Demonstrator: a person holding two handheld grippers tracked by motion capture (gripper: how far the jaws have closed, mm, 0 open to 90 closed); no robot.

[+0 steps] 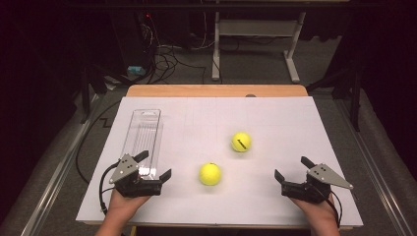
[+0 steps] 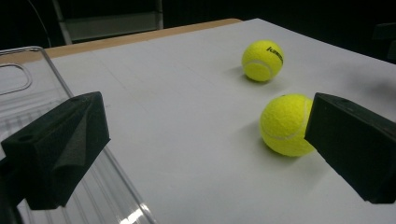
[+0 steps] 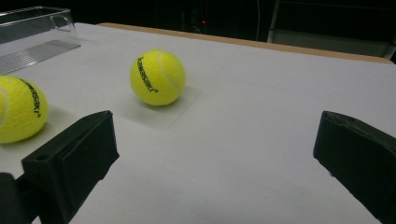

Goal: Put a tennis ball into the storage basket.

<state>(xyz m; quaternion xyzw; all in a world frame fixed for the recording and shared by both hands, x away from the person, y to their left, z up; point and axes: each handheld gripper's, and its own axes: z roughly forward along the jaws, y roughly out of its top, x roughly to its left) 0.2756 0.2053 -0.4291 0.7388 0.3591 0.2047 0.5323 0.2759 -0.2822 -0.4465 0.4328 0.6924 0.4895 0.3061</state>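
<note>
In the high view, the left hand-held gripper (image 1: 156,165) rests at the near left of the white table (image 1: 275,118), its jaws spread wide and holding nothing, just beside the near end of a clear plastic tray (image 1: 142,132) that lies lengthwise along the left side. The right hand-held gripper (image 1: 294,168) sits at the near right, jaws likewise released and empty. Between the two lie two yellow tennis balls: the near ball (image 1: 210,174) is closer to the left hand-held gripper, and the far ball (image 1: 241,141) lies farther back and to the right, apart from the first. In the left gripper view, the black jaws stand wide apart; the near ball (image 2: 285,124) lies just beyond the right jaw, which hides its edge, whether touching I cannot tell, the far ball (image 2: 262,60) is well behind it, and the tray (image 2: 28,93) passes under the left jaw. In the right gripper view, the jaws are open over bare table; the far ball (image 3: 157,77) shows black lettering, the near ball (image 3: 19,109) is at the left edge, and the tray (image 3: 35,30) stands far left
</note>
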